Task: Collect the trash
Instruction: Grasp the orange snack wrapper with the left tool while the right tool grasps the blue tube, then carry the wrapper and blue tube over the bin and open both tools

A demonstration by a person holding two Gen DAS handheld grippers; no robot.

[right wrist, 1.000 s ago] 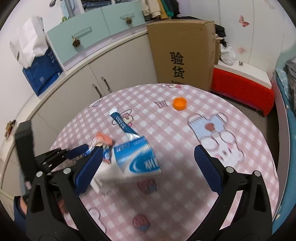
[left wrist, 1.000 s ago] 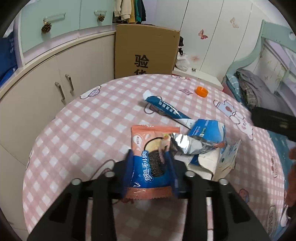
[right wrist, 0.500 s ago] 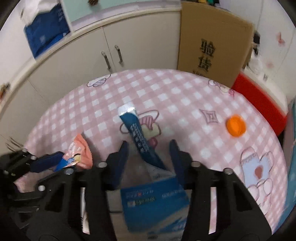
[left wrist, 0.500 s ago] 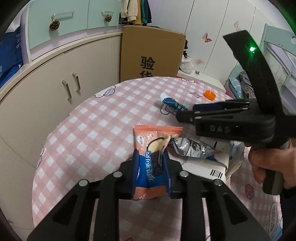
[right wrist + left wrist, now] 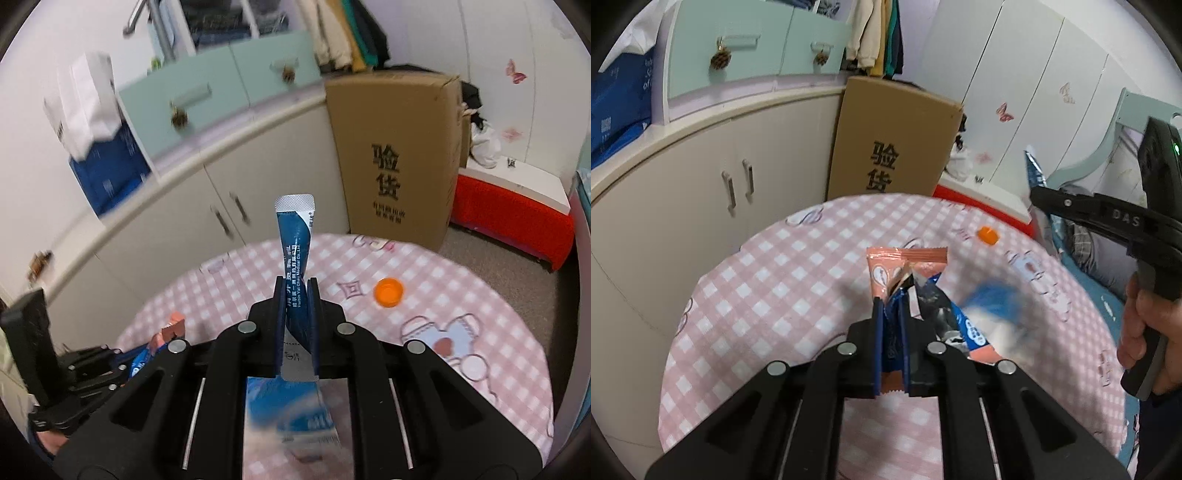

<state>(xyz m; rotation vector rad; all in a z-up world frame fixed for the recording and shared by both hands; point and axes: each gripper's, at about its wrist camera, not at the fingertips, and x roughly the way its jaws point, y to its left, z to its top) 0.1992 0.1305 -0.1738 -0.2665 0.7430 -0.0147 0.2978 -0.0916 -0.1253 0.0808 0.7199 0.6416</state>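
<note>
My left gripper (image 5: 890, 306) is shut on an orange and blue cookie wrapper (image 5: 905, 266), its jaws closing tight, and holds it above the pink checked table (image 5: 768, 295). My right gripper (image 5: 296, 288) has its jaws closing on a blue stick sachet (image 5: 295, 236), pads pressing it, the sachet upright above the table (image 5: 480, 302). A blue and white carton (image 5: 291, 410) shows blurred below the right gripper, and the carton (image 5: 993, 306) lies right of the wrapper in the left wrist view. An orange bottle cap (image 5: 388, 292) rests on the table.
A tall cardboard box (image 5: 395, 155) stands behind the table beside cream cabinets (image 5: 720, 177). A red-sided bench (image 5: 513, 218) is at the right. The right gripper (image 5: 1108, 218), held by a hand (image 5: 1148, 325), hangs at the right of the left wrist view.
The right gripper swung in over the sachet, shut on it and lifted it off the table. The left gripper squeezed the wrapper tighter and rose with it. The carton has blurred.
</note>
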